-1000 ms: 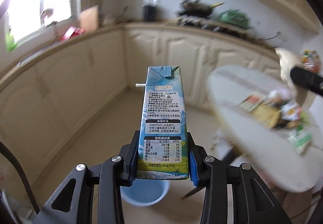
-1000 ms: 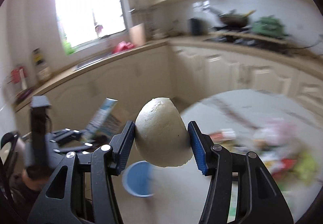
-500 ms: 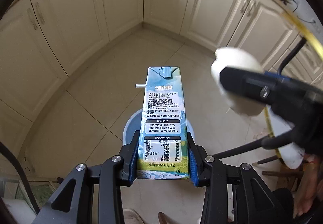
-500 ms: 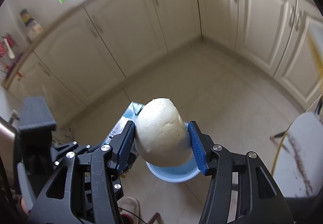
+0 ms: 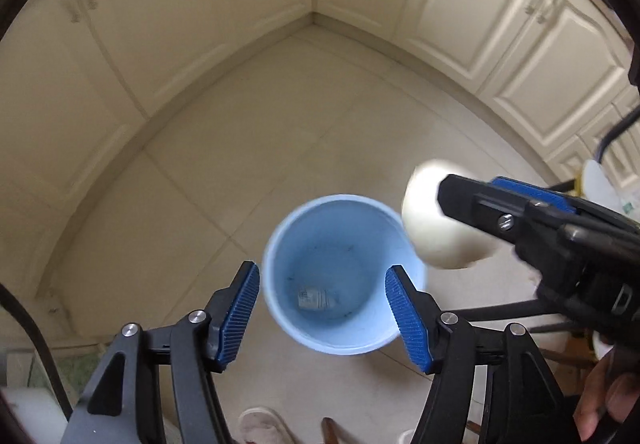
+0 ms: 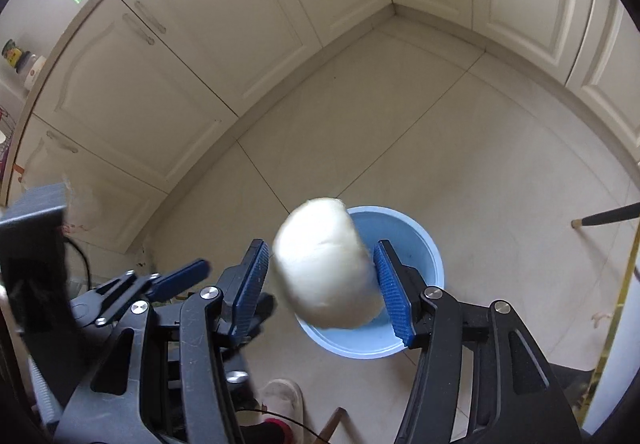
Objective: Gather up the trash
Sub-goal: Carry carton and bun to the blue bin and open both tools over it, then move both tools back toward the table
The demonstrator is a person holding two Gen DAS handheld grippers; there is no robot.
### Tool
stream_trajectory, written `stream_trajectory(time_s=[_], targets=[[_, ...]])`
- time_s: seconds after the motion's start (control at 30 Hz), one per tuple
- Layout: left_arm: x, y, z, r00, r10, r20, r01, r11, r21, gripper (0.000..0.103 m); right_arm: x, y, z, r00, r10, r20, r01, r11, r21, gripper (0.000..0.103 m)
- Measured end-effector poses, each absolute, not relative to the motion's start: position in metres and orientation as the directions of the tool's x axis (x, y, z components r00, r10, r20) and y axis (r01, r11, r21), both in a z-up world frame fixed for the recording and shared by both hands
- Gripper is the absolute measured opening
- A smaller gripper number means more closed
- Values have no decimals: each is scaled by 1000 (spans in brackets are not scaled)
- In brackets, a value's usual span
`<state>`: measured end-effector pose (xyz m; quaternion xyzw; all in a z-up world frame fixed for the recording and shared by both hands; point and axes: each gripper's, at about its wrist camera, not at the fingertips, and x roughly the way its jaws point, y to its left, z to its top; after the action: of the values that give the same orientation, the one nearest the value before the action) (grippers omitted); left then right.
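Observation:
A light blue bin [image 5: 340, 272] stands on the floor below both grippers. The milk carton [image 5: 316, 297] lies at its bottom. My left gripper [image 5: 322, 300] is open and empty above the bin. In the right wrist view my right gripper [image 6: 320, 284] has its jaws spread, and the white bun [image 6: 324, 264] sits blurred between the pads over the bin [image 6: 416, 244], touching the right pad with a gap at the left pad. The bun [image 5: 436, 220] also shows in the left wrist view at the bin's right rim, beside the right gripper's finger [image 5: 500, 212].
Cream cabinet doors [image 6: 192, 44] wrap around the tiled floor [image 6: 460, 148] on the far and left sides. A slipper [image 6: 280, 400] is on the floor near the bin. A dark chair leg [image 6: 608, 214] reaches in at the right.
My left gripper opened and the milk carton dropped into the blue bin. My right gripper's jaws spread and the bun is slipping out over the bin. Both grippers moved lower over it.

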<state>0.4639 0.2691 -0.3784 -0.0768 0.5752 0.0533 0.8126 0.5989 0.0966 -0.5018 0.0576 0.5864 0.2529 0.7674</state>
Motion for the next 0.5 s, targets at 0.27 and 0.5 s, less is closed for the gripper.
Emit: stream_trajectory(time_s=[0.27, 0.5], targets=[[406, 252, -316, 430, 116, -895, -290, 957, -15, 62, 584, 108, -454, 254, 461, -851, -379, 856, 351, 77], [316, 221, -190, 652, 198, -732, -336, 941, -45, 71, 529, 92, -333, 495, 462, -736, -436, 865, 249, 91]])
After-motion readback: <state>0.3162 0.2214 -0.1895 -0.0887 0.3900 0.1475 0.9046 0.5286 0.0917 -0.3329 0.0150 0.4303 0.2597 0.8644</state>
